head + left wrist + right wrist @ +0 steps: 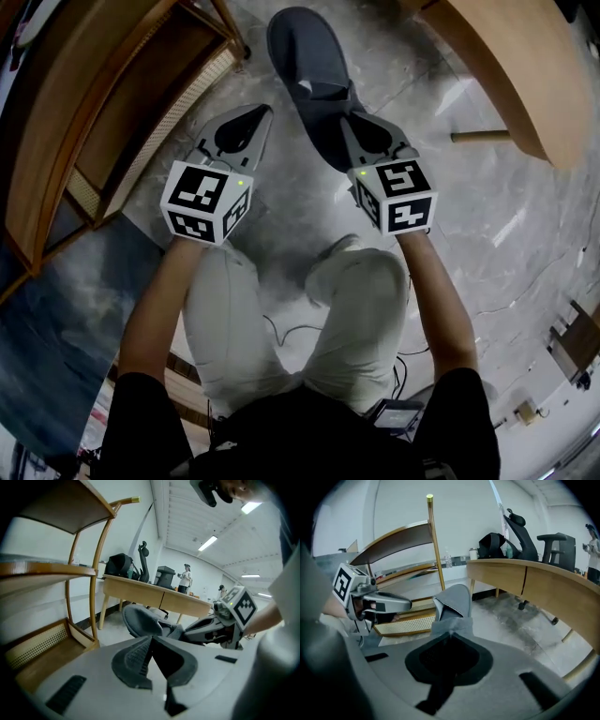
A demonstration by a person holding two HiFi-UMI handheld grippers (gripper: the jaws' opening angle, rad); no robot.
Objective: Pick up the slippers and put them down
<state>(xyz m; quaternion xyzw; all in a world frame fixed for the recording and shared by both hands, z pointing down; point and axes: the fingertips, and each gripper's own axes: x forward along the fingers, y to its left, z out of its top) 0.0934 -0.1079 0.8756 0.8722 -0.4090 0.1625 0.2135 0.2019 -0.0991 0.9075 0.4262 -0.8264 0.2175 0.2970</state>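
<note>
Grey marbled floor (pixel 487 234) spreads below. A wooden shelf rack (pixel 84 103) stands left of the left gripper (pixel 262 112), whose jaws are pressed together on nothing. The grey slipper (pixel 305 56) juts forward from the right gripper (pixel 349 117), which clamps its near end. A curved wooden desk (pixel 511 66) lies to that gripper's right.
</note>
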